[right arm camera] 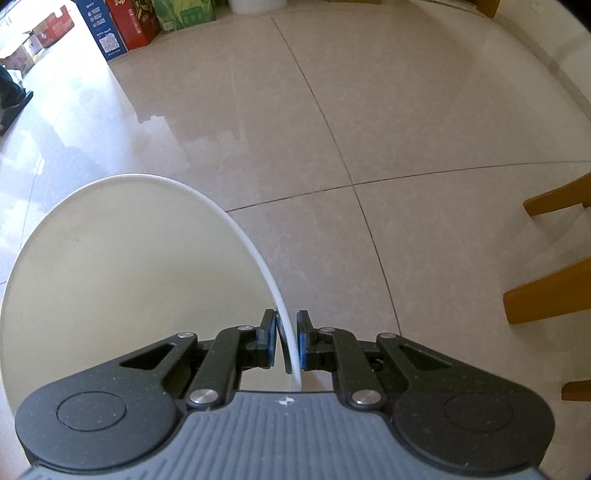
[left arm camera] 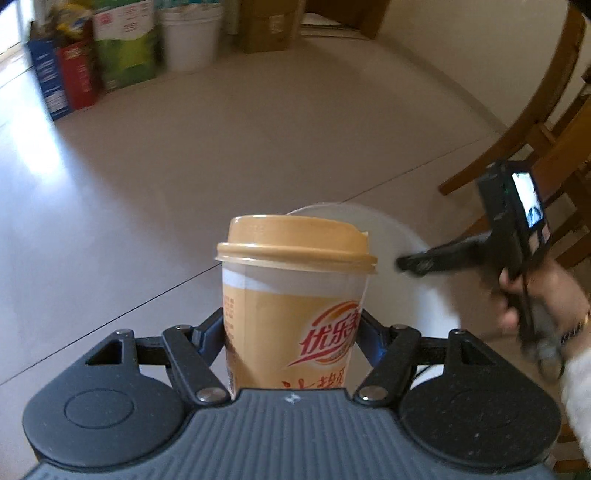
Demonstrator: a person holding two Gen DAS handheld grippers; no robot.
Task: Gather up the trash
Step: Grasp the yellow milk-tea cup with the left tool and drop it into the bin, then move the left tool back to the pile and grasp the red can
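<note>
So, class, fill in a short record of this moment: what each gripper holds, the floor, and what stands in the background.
left gripper: shut on milk tea cup, upright, lid on
right gripper: shut on rim of white bin
floor: glossy beige tiles
background: coloured boxes by the wall; wooden chair legs on the right

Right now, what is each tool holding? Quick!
Left tool: shut on the milk tea cup, held upright.
Right tool: shut on the rim of the white round lid.

Upright orange-lidded milk-tea cup [left arm camera: 291, 306]; white bin [right arm camera: 122, 273] open.
</note>
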